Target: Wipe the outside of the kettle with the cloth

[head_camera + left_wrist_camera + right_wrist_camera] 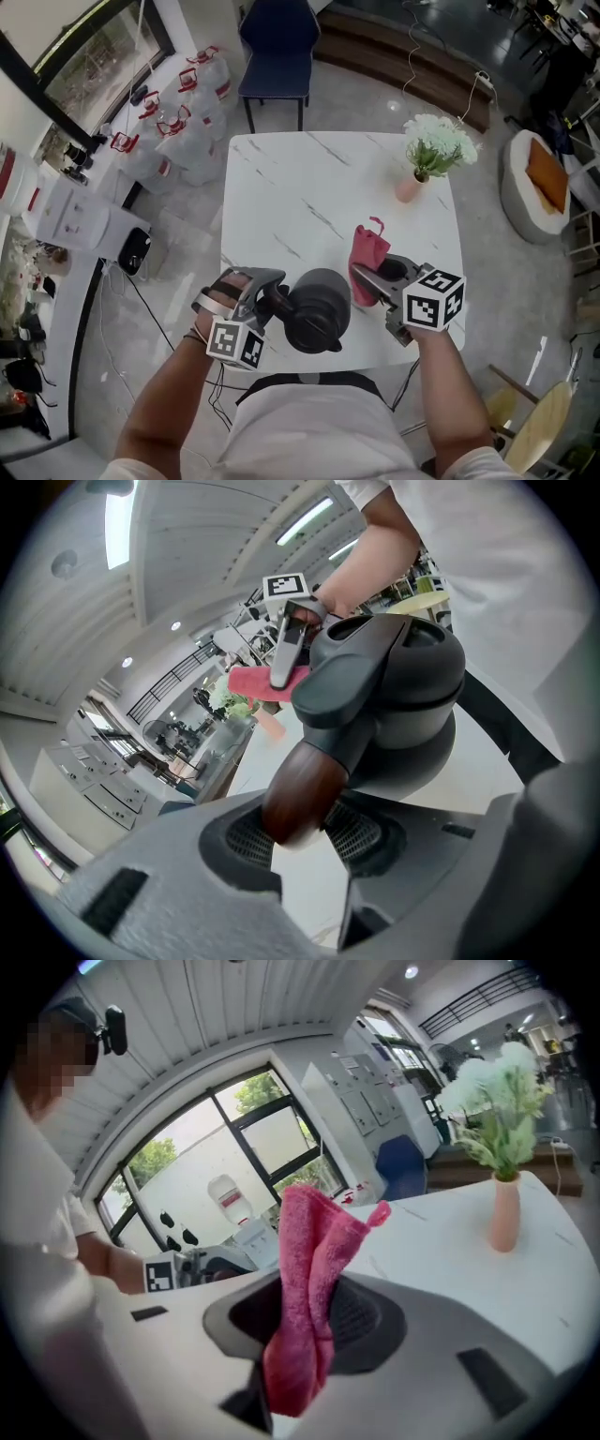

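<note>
A dark grey kettle (317, 309) stands near the front edge of the white marble table (309, 187). My left gripper (272, 298) is shut on its brown wooden handle (302, 794), which sits between the pads. In the left gripper view the kettle (394, 696) fills the middle. My right gripper (371, 278) is shut on a pink cloth (367, 258), held just right of the kettle and above the table. In the right gripper view the cloth (309, 1288) stands bunched upright between the jaws.
A pink vase with white-green flowers (433, 150) stands at the table's far right. A dark blue chair (277, 56) sits behind the table. Water jugs (183, 112) crowd the floor at the left. A round white seat with an orange cushion (536, 183) is at the right.
</note>
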A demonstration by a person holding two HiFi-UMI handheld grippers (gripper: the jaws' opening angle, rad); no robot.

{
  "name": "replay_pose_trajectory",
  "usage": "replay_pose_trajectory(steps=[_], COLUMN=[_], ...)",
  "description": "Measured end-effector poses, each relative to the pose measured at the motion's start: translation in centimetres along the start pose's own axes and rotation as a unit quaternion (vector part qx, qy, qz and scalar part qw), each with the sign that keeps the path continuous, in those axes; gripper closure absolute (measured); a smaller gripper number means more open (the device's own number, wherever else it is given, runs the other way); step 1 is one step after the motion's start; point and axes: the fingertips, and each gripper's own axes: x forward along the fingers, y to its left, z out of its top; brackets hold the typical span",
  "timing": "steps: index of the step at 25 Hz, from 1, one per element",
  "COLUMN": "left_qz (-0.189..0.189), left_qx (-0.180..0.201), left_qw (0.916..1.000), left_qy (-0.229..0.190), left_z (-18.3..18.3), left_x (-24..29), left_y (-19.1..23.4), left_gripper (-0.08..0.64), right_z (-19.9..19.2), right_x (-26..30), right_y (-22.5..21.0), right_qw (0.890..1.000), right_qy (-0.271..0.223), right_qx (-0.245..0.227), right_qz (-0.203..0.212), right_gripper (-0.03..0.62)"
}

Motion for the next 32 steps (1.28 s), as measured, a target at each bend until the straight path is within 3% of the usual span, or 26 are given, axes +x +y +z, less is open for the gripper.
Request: replay_pose_trajectory(steps=[4, 8, 11, 17, 22, 26, 32], left_qz=[-0.004, -0.001, 0.004, 0.007, 0.005, 0.006, 0.012], left_qx=[-0.006, 0.010, 0.022, 0.035, 0.028, 0.021, 0.018], left_qw=[1.0000, 0.9999, 0.9998, 0.9994, 0.9996, 0.9997, 0.9996], left_qy=[0.001, 0.002, -0.001, 0.000, 0.004, 0.010, 0.017], left_z=[0.3, 0.4, 0.3, 1.1, 1.1, 1.1, 1.1], left_x=[-0.1, 0.0, -0.1, -0.1, -0.3, -0.5, -0.6], left_y=[0.0, -0.2, -0.1, 0.0, -0.1, -0.2, -0.3], left_gripper=[0.416, 0.416, 0.416, 0.416, 0.417, 0.417, 0.417], right_z=[1.0, 0.9, -0.1, -2.0, -3.1, -4.6, -5.9], right_x=[1.9, 4.6, 6.5, 8.2, 9.6, 10.9, 13.1], right_y=[4.8, 7.6, 8.4, 7.6, 6.3, 4.5, 2.0], right_qw=[0.996, 0.990, 0.983, 0.970, 0.960, 0.953, 0.948], right_qy=[0.044, 0.084, 0.125, 0.188, 0.226, 0.255, 0.256], right_qx=[-0.043, -0.070, -0.095, -0.096, -0.051, -0.026, 0.045], right_qz=[0.058, 0.089, 0.096, 0.117, 0.156, 0.163, 0.184], right_gripper=[0.468, 0.466, 0.465, 0.463, 0.463, 0.463, 0.465])
